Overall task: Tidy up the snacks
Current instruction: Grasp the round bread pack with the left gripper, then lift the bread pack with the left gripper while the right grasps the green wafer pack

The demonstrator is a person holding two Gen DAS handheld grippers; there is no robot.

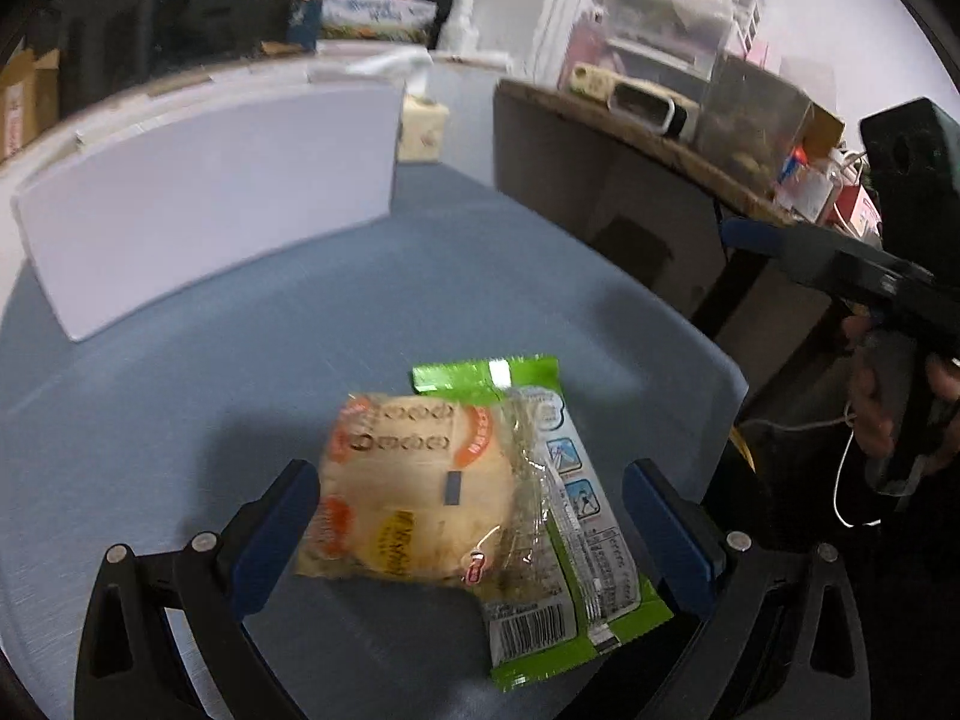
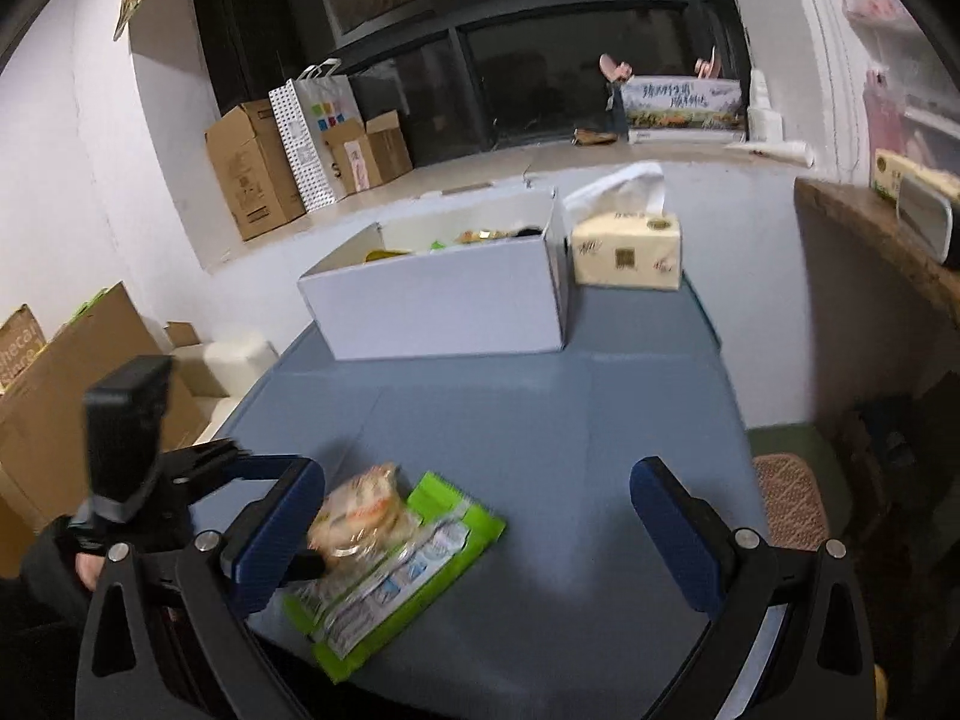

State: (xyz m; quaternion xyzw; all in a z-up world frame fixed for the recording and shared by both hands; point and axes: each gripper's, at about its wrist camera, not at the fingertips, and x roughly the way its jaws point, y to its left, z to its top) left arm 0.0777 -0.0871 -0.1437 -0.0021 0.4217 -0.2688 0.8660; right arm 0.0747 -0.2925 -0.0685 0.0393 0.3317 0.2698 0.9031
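- A bun (image 1: 414, 492) in a clear wrapper with orange print lies on the blue table (image 1: 180, 420), near its front edge.
- It rests partly on top of a green packet (image 1: 576, 540), which lies flat with its barcode end toward the left wrist camera.
- From the right wrist view the bun (image 2: 363, 510) sits on the left end of the packet (image 2: 408, 564); both are blurred.
- The left gripper (image 1: 471, 531) is around the pair, its jaws spread wide, one blue pad (image 1: 273, 540) just beside the bun's left edge and the other beyond the packet's right edge. Whether either pad touches cannot be told.
- The right gripper (image 2: 477, 531) is over bare table to the right of the snacks, jaws spread wide and holding nothing.
- In the left wrist view the right gripper's body shows at the far right, with a hand (image 1: 888, 402) on its grip.
- In the right wrist view the left gripper's body and camera mount show at the lower left, with a dark sleeve (image 2: 42, 570) behind.
- A white box (image 2: 444, 300) stands open at the far side of the table, well apart from the snacks; a few packets show inside it.
- A tissue pack (image 2: 627, 249) stands just beside the box on its right.
- Cardboard boxes (image 2: 252, 171) and a paper bag (image 2: 309, 138) stand on the floor by the dark window.
- A wooden shelf (image 1: 648, 138) with clutter runs along the right side.
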